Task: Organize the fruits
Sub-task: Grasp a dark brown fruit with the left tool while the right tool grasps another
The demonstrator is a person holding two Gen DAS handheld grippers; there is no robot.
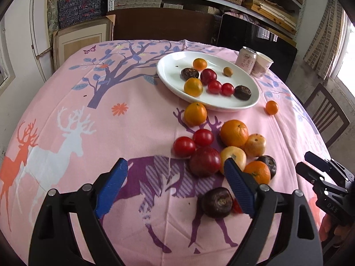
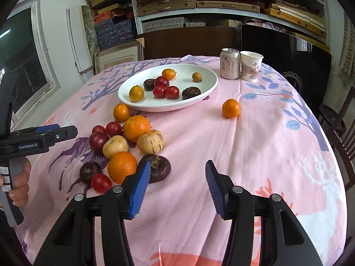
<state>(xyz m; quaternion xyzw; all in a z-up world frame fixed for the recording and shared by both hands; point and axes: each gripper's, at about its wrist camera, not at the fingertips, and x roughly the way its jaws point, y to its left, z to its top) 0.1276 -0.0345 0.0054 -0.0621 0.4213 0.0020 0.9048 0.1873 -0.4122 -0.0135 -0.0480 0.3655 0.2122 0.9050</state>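
Blue-padded left tongs (image 1: 175, 177) stand spread wide over the worktop (image 1: 133, 122), nothing between them; a dark chestnut (image 1: 217, 202) lies just inside the right-hand pad, untouched. Right tongs (image 2: 175, 185) are likewise spread and empty, their left pad just in front of a second chestnut (image 2: 158, 168). Both tools point steeply down at the loose pile, a stance that suits picking from above.

Fruits, the task's things, fall into two groups. Loose on the cloth, packed close together: oranges (image 2: 136, 127), red tomatoes (image 2: 113, 128), a dark plum (image 2: 98, 139), two pale striped fruits (image 2: 150, 141). One small orange (image 2: 230, 108) sits well apart, to the right of the plate. On the white plate (image 2: 206, 88) already lie small oranges, tomatoes, chestnuts and one tan fruit (image 2: 196, 76), so the plate appears to be the collecting point, with sorting partly done.

Behind the plate stand a can (image 2: 229, 66) and a paper cup (image 2: 250, 68), touching.
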